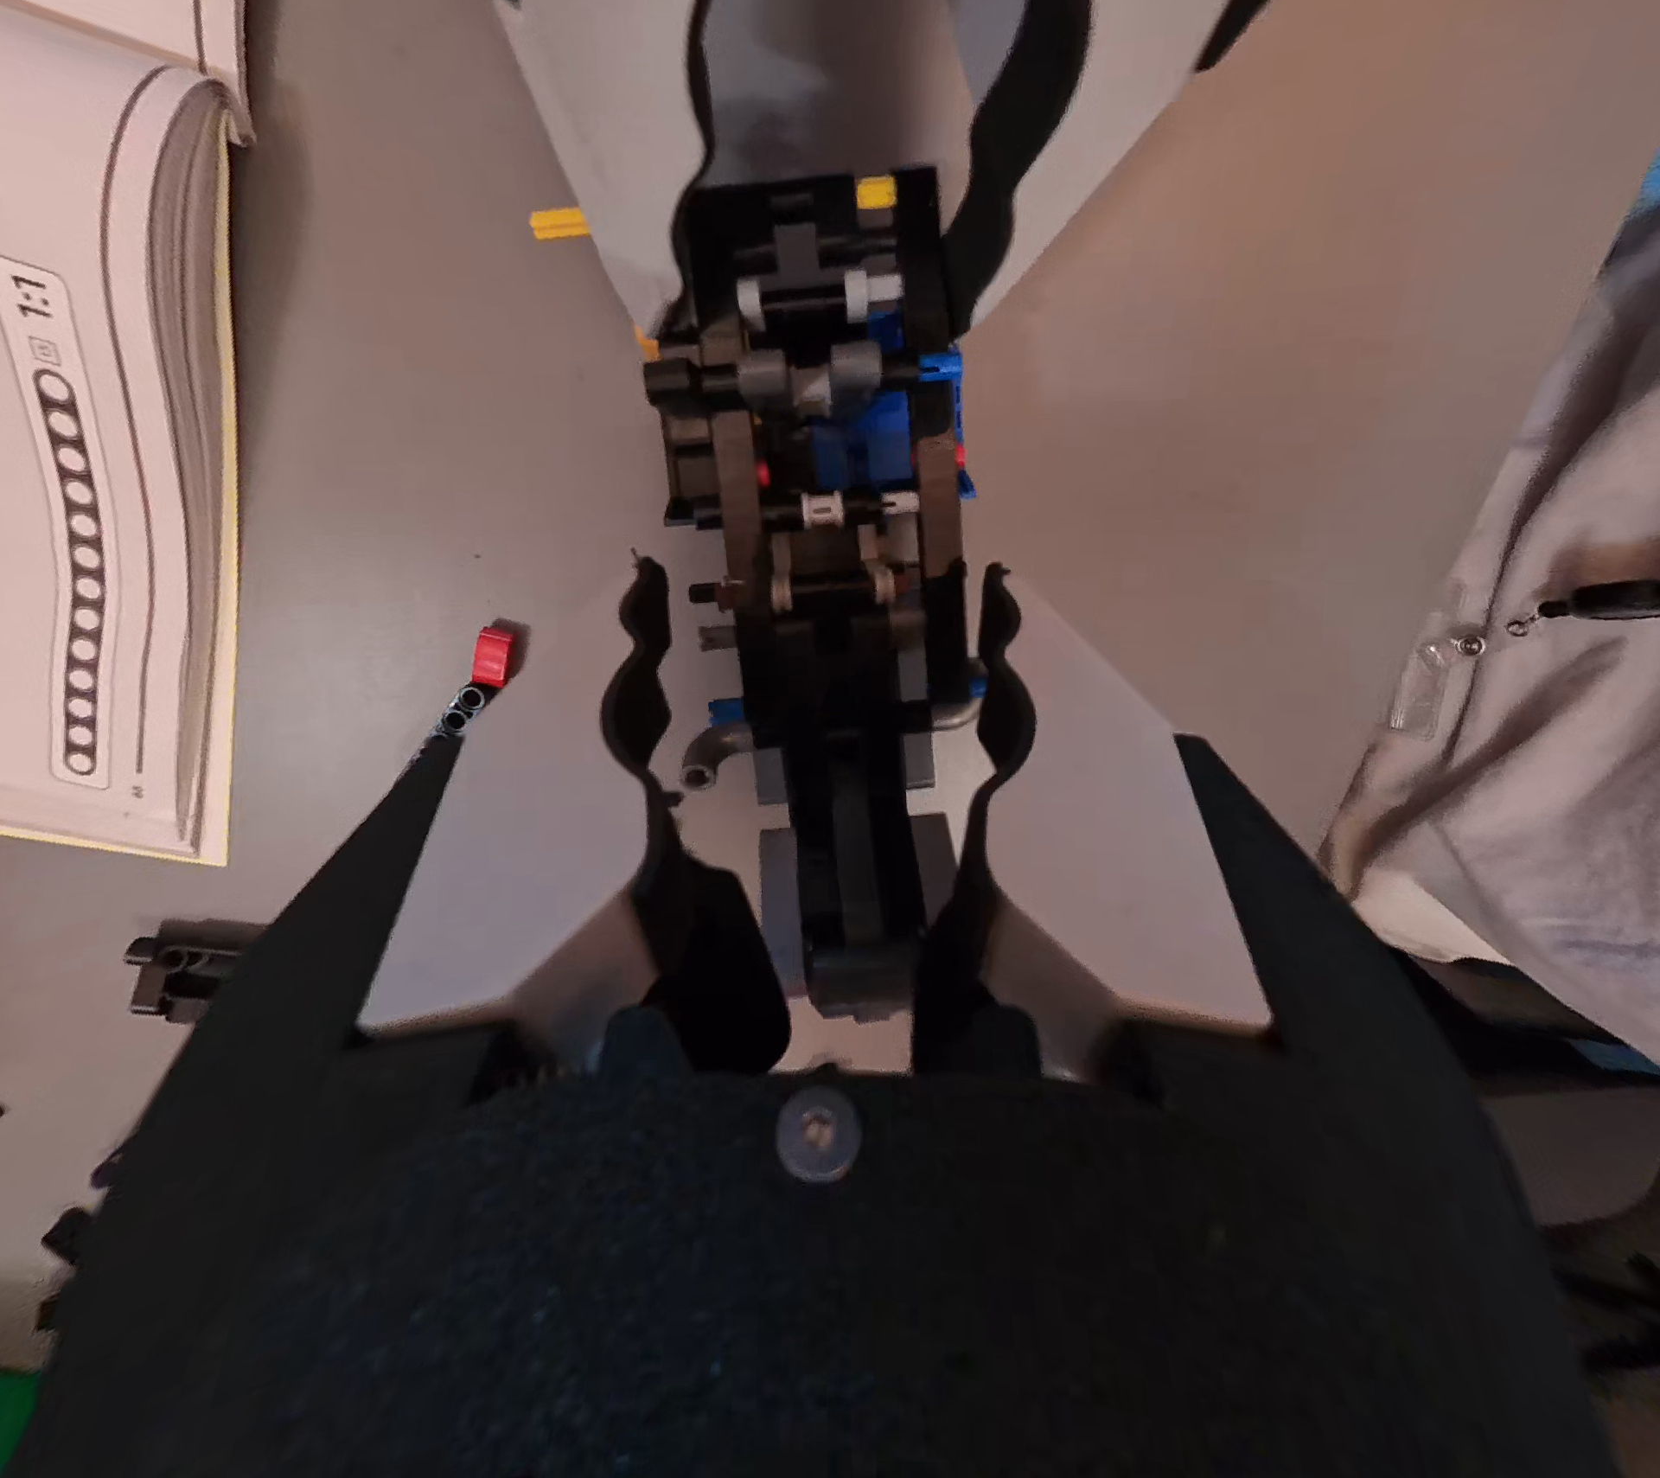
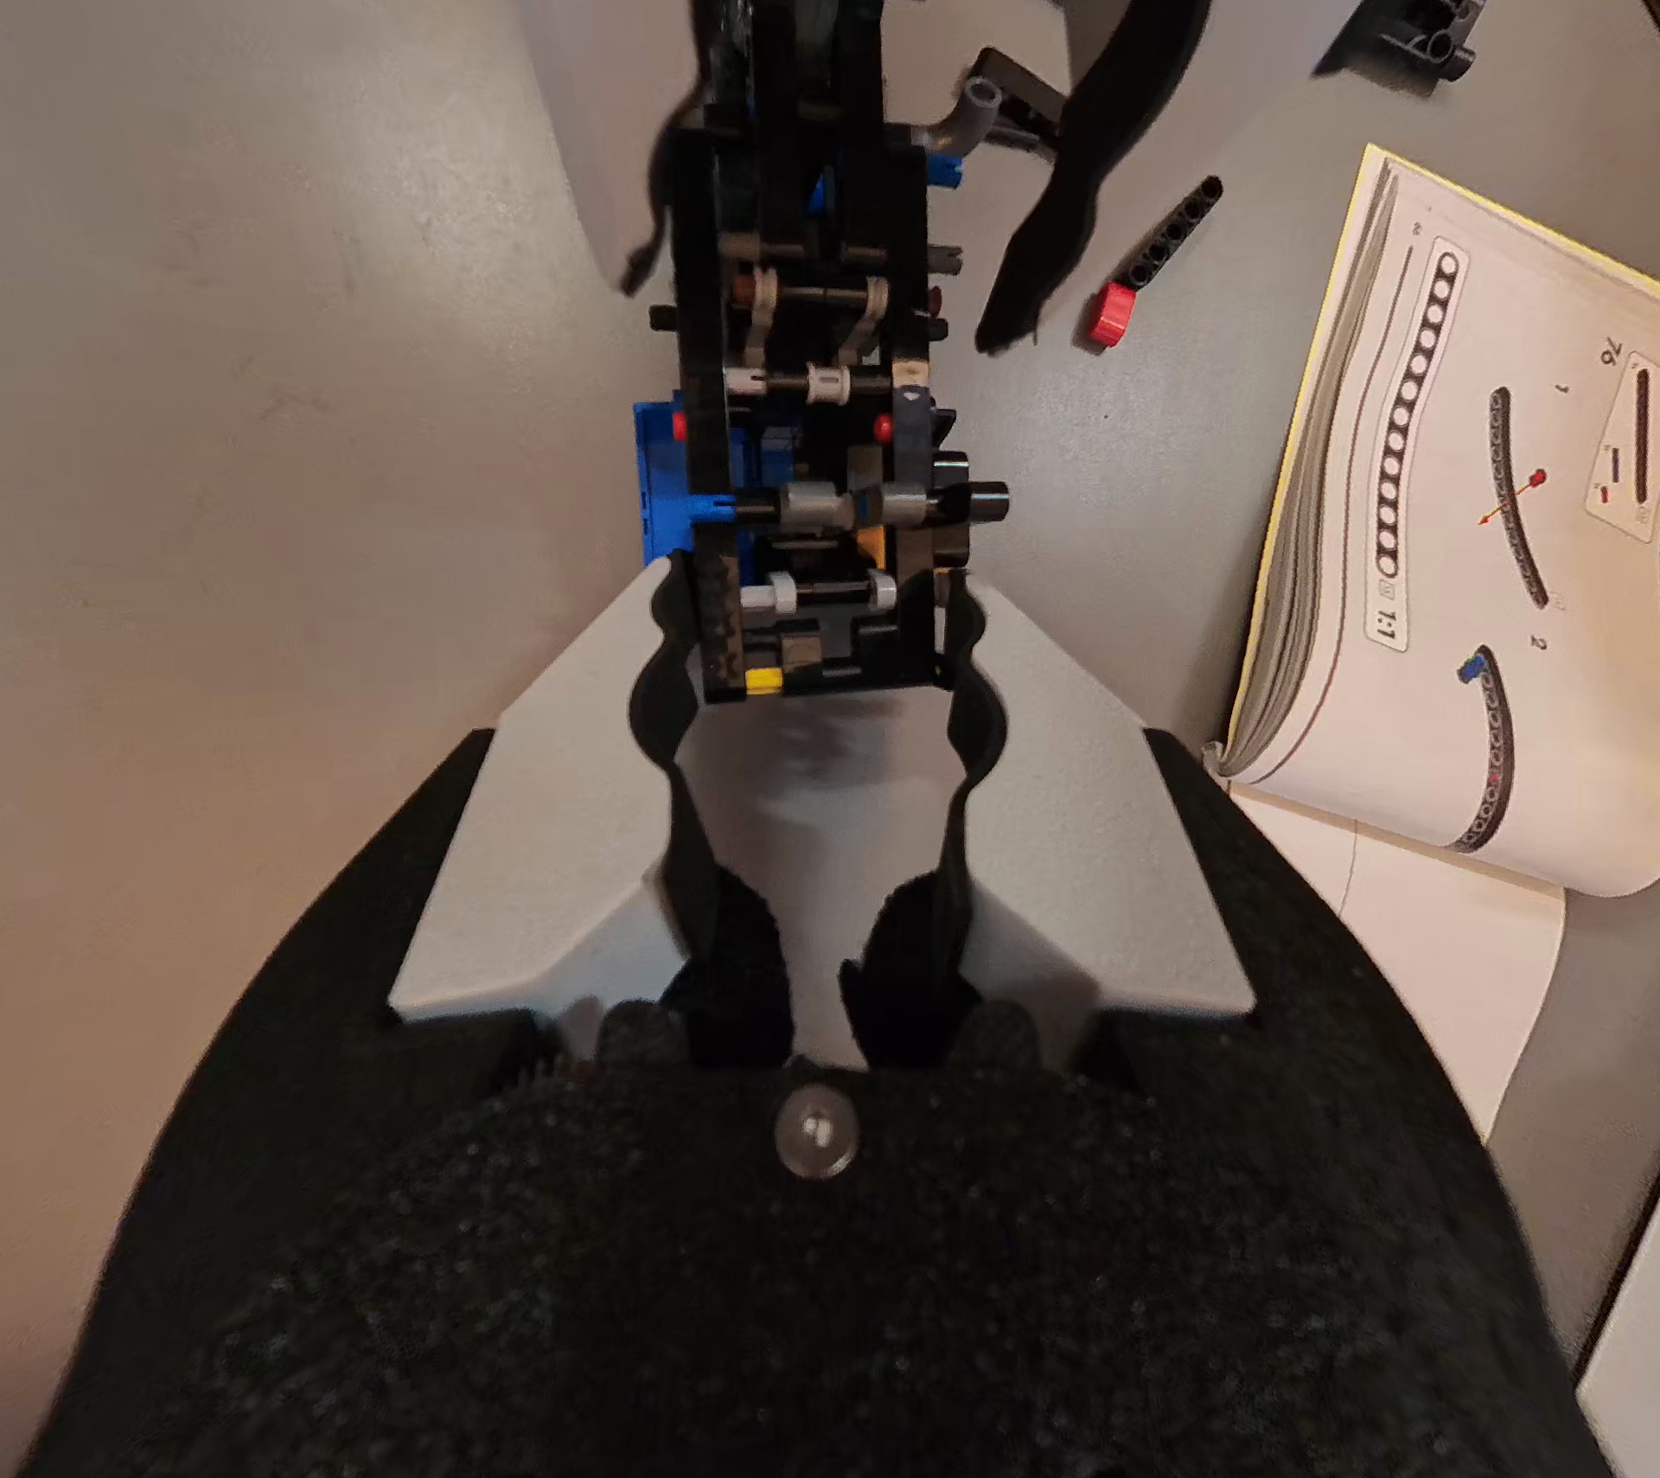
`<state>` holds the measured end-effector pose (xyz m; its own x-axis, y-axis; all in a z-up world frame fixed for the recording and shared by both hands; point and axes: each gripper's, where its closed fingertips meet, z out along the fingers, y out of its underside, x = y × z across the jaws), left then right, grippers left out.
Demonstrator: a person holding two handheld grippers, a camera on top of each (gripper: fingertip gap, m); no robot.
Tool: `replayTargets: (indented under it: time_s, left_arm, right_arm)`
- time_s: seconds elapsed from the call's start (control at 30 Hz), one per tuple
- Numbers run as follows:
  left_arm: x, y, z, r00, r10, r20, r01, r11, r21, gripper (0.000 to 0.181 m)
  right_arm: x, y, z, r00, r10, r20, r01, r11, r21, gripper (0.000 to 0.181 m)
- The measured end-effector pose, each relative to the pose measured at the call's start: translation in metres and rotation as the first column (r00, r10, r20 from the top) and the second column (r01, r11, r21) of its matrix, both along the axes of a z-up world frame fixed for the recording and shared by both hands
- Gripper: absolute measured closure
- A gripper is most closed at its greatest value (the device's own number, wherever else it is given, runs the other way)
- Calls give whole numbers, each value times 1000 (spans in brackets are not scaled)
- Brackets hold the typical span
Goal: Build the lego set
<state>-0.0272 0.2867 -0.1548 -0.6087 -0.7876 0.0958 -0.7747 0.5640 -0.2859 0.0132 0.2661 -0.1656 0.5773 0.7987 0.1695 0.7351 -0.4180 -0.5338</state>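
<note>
Lego model [image 1: 813, 536] lengthwise between both tools, left tool [image 1: 817, 608] and right tool [image 2: 813, 608] each clamped on opposite ends

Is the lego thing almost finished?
Partly. A long black and blue model is already joined up, and both grippers, left and right, clamp its ends. Loose parts still wait on the table: a red piece and a black beam. The booklet lies open.

Lego model [image 1: 813, 563] black, blue, grey accents; loose piece [image 1: 491, 655] red; table [image 1: 386, 393] grey.
</note>
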Motion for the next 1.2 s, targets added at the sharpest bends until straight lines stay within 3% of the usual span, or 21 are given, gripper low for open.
replayTargets:
  time_s: [0.1, 0.2, 0.3, 0.5, 0.83, 1.07, 1.2]
  left_arm:
    - [1, -5, -5, 1000, 17, -17, -18, 998, -65, 128]
    - [3, -6, -5, 998, 55, -19, -57, 991, -119, 129]
    - [4, -4, -5, 996, 86, -23, -88, 988, -125, 130]
    - [4, -5, -6, 997, 72, -19, -74, 993, -96, 131]
    - [5, -7, -7, 999, 52, -11, -53, 994, -96, 132]
    - [9, -7, -3, 993, 91, 77, -80, 987, -142, 127]
    - [-2, -1, 33, 971, 107, 214, -44, 959, -279, 115]
  right_arm:
    - [0, 1, 0, 1000, -4, -11, 4, 1000, 10, 126]
    - [-1, 2, 1, 998, -18, -60, 20, 999, 25, 125]
    - [-8, 0, 1, 991, -31, -132, 28, 999, -23, 106]
    - [-7, 9, 4, 964, -88, -250, 76, 995, -57, 115]
    - [-4, 6, 2, 988, -60, -141, 57, 998, -23, 124]
    - [0, 8, 4, 981, -69, -180, 69, 998, -8, 122]
    - [6, 3, 15, 987, -68, -148, 70, 998, 8, 113]
